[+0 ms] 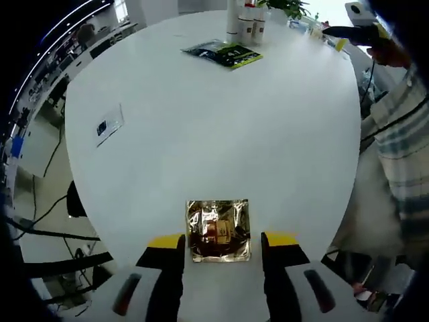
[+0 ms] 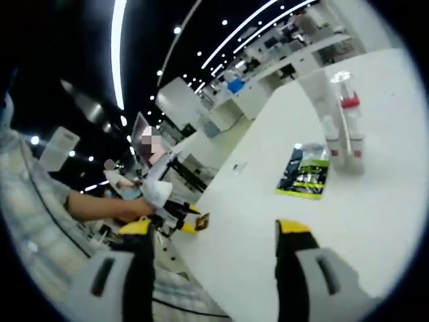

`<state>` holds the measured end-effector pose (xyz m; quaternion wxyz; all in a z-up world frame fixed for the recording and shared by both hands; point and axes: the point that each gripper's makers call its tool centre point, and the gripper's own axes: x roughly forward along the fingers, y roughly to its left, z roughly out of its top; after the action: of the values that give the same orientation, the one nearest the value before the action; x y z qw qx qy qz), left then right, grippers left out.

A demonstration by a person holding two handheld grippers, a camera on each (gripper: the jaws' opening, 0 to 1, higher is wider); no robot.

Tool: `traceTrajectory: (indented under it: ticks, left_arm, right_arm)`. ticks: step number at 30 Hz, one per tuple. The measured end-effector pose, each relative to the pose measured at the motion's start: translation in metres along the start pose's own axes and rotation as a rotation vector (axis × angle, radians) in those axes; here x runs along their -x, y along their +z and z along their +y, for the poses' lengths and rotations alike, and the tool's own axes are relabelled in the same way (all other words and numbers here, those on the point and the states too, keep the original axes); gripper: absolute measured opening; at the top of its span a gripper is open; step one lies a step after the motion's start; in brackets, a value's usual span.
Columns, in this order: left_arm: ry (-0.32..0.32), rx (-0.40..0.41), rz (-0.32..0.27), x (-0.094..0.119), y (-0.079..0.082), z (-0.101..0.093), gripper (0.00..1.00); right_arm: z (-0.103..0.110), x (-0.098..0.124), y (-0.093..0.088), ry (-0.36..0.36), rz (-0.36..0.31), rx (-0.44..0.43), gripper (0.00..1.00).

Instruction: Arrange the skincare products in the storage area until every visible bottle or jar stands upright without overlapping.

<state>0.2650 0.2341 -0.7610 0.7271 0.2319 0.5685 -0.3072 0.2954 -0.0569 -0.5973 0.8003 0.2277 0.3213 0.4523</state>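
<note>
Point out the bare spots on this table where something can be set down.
The white table is bare between the gold sachet, dark packet and small card. It is crowded around the bottles at the far edge.

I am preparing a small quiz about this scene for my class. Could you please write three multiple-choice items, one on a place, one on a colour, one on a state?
1. Where does the gold foil sachet lie?
A. between the left gripper's yellow tips
B. beside the bottles
C. on the floor

2. What colour is the flat packet near the bottles?
A. red and white
B. dark with green
C. plain blue

3. How do the right gripper's jaws stand?
A. shut on a bottle
B. shut on the packet
C. open, holding nothing

Answers: 1 A, it lies on the white table between the tips. 2 B, its print is dark and green. 3 C, a wide gap separates the jaws.
</note>
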Motion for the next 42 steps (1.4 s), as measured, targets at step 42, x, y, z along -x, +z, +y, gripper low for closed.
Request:
traceTrajectory:
  ticks: [42]
  left_arm:
    - [-0.011,-0.007,-0.007,-0.007,0.01,-0.01,0.37]
  right_arm:
    - [-0.015,0.002,-0.002,-0.01,-0.021,-0.056,0.68]
